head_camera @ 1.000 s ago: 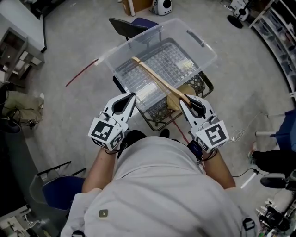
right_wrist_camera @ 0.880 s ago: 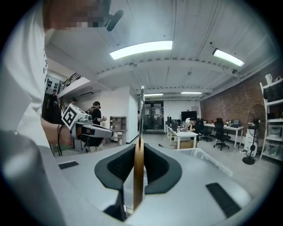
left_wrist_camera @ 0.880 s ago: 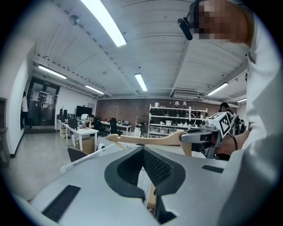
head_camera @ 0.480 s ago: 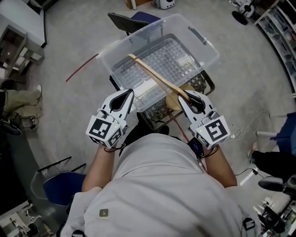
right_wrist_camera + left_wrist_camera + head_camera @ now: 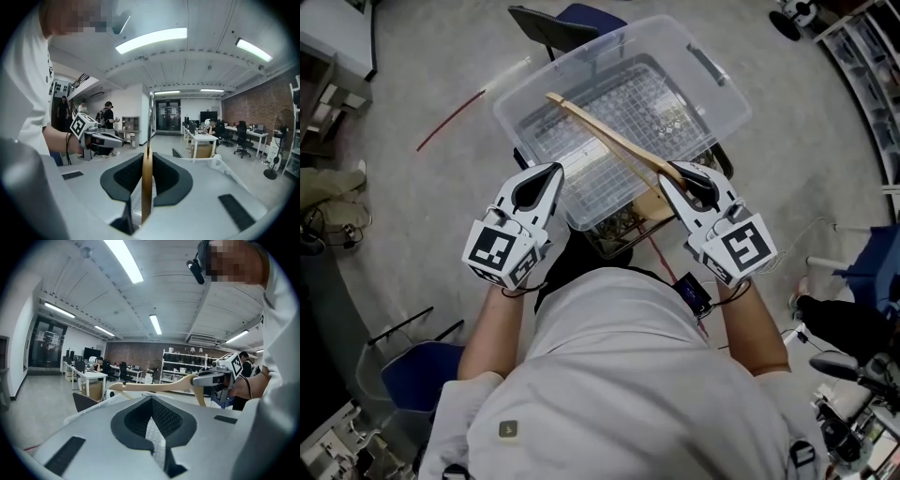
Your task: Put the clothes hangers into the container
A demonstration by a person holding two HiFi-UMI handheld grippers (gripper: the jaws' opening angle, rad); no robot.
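A clear plastic container point(image 5: 511, 120) stands in front of me on a dark wire stand. A wooden clothes hanger point(image 5: 600, 133) lies slantwise above its ribbed bottom, far end toward the back left. My right gripper point(image 5: 671, 174) is shut on the hanger's near end, at the container's front right rim. In the right gripper view the wood point(image 5: 146, 187) stands edge-on between the pads, with the metal hook point(image 5: 151, 122) rising above. My left gripper point(image 5: 547, 172) hovers at the front left rim, shut on nothing. The left gripper view shows the hanger point(image 5: 159, 386) and the right gripper point(image 5: 216, 378).
A wire stand point(image 5: 623, 225) shows under the container, with a blue chair point(image 5: 581, 17) behind it. A red rod point(image 5: 450, 122) lies on the floor at left. Another blue seat point(image 5: 417, 380) is at lower left. Someone's dark legs point(image 5: 844, 319) are at right.
The right gripper has carried the hanger a little forward, so more of it lies over the container. The left gripper moved slightly forward too. Both grips are unchanged.
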